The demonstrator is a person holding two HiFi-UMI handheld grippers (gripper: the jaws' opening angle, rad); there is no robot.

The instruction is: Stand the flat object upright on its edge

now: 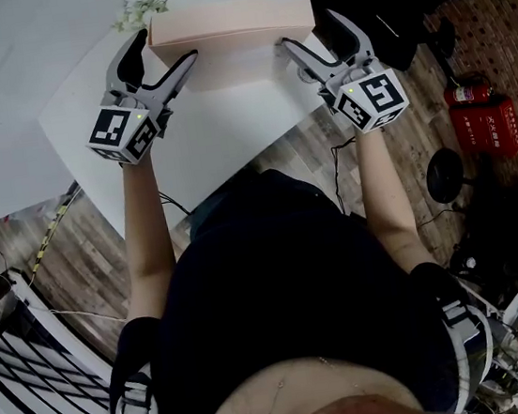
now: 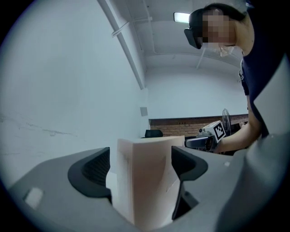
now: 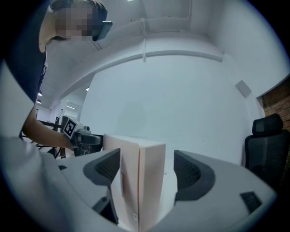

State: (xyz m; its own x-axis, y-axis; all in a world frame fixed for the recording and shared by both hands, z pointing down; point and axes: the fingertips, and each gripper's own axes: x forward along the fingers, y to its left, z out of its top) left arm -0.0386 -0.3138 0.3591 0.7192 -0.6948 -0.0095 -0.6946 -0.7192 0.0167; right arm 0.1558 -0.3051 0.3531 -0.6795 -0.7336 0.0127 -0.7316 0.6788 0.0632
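The pale pink box (image 1: 230, 20) is seen standing on its long edge on the white desk (image 1: 222, 140), between the two grippers. Its left end is placed between the spread fingers of the left gripper (image 1: 166, 47), and its right end between the spread fingers of the right gripper (image 1: 308, 29). In each gripper view a narrow gap is seen beside one finger, so the box is straddled, not squeezed.

Left tongs (image 1: 165, 48) and right tongs (image 1: 309, 29) side by side, jaws apart.
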